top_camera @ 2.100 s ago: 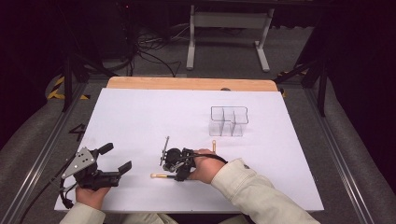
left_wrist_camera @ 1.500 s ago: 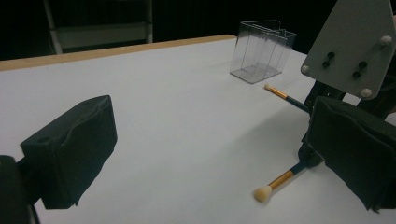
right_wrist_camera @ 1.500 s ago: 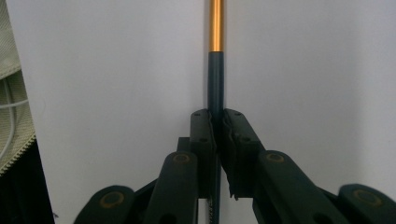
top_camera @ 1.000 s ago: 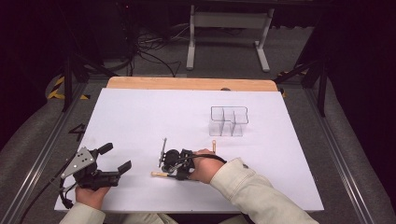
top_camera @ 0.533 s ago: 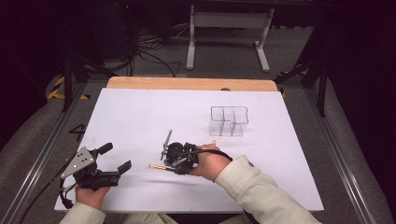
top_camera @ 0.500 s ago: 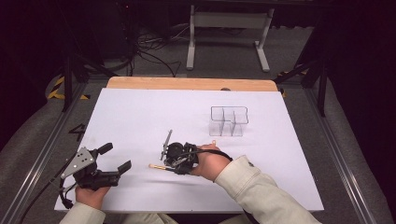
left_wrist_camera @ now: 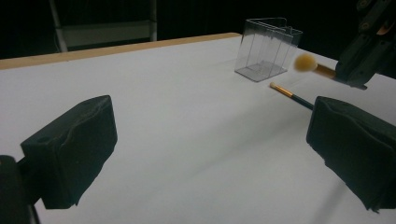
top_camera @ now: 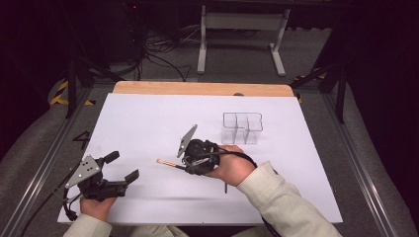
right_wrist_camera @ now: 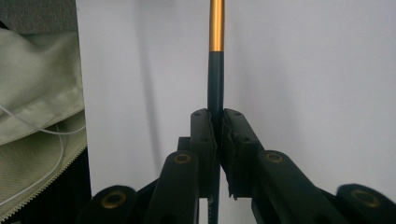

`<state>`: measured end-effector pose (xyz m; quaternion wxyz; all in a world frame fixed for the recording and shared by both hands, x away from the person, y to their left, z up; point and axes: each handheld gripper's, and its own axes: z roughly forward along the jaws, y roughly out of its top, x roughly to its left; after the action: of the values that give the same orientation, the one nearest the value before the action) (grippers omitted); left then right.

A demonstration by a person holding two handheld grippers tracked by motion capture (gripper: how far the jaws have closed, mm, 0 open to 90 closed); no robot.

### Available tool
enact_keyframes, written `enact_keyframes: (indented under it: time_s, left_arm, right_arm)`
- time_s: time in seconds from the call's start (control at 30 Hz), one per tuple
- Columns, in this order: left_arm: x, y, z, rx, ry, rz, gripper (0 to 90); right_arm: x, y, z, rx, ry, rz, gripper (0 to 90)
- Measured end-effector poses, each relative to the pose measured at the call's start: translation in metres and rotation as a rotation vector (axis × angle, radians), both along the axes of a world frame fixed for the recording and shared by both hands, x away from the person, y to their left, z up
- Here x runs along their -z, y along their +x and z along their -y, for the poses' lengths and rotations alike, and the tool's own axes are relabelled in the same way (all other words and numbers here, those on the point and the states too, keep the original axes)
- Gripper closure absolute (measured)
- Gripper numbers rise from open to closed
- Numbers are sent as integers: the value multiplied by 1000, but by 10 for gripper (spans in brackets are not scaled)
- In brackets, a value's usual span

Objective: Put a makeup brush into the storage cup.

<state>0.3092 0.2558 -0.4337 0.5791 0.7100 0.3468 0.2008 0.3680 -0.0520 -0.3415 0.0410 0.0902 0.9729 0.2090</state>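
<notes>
The right hand-held gripper (top_camera: 184,160) sits near the middle of the white worktop (top_camera: 148,118), its jaws clamped tight on a slim makeup brush (top_camera: 168,163). In the right gripper view the dark handle of that brush (right_wrist_camera: 215,93) runs straight up from between the two closed pads, turning to a gold ferrule further along. From above, the brush sticks out level to the left of the gripper, its pale tip clear of the worktop surface and a faint shadow lying under it. The grey three-cornered plate (top_camera: 187,140) on top of this gripper tilts up towards the back of the table. A pale sleeve (top_camera: 276,197) leads from the hand down to the bottom edge.

The left hand-held gripper (top_camera: 124,170) rests at the near left corner of the worktop, well apart from the other, with its jaws spread wide and nothing between them. Its own view looks across the white surface between the two black pads (left_wrist_camera: 74,144) and catches the held brush's blurred round head (left_wrist_camera: 306,62) at the far right, beside the other gripper.

A second brush (left_wrist_camera: 289,94) lies flat on the worktop just below that. A clear compartmented box (top_camera: 242,127) stands upright behind the right hand, towards the back right.
</notes>
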Motion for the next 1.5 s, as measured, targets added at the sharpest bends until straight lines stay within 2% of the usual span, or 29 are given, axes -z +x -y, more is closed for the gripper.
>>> enact_keyframes:
  time_s: [0.07,0.17,0.33,0.37,0.57,0.6,0.7,0.73,0.9,0.97,1.03,1.1,1.23,1.3,1.43,1.5]
  left_arm:
    - [0,0,0,0,1,0,25]
    - [0,0,0,0,1,1,25]
    - [0,0,0,1,3,3,25]
    - [0,0,0,1,3,3,25]
    - [0,0,0,-1,3,2,25]
    - [0,0,0,-1,3,2,25]
    - [0,0,0,0,2,2,25]
    - [0,0,0,0,2,2,25]
    - [0,0,0,0,2,2,25]
    - [0,0,0,-1,1,4,25]
    - [0,0,0,-1,2,3,25]
    - [0,0,0,-1,1,3,25]
    - [0,0,0,-1,1,3,25]
    - [0,0,0,-2,1,4,25]
    - [0,0,0,0,3,7,25]
    - [0,0,0,0,4,6,25]
  right_arm:
    - [-3,0,2,2,12,5,835]
    - [-10,0,9,-2,74,36,835]
    - [-19,-1,17,7,144,69,835]
    - [-19,-1,17,7,144,69,835]
    - [-25,-1,32,32,239,114,835]
    - [-25,-1,32,32,239,114,835]
    - [-28,-1,42,46,305,144,835]
    - [-28,-1,42,46,305,144,835]
    - [-26,-2,54,69,398,187,835]
    - [-26,-2,56,75,414,192,835]
    - [-25,-3,63,85,462,212,835]
    - [-25,-3,64,86,471,215,835]
    - [-24,-4,73,91,525,249,835]
    - [-23,-4,76,96,548,251,835]
    - [-21,-4,85,113,626,274,835]
    - [-20,-3,89,131,650,289,835]
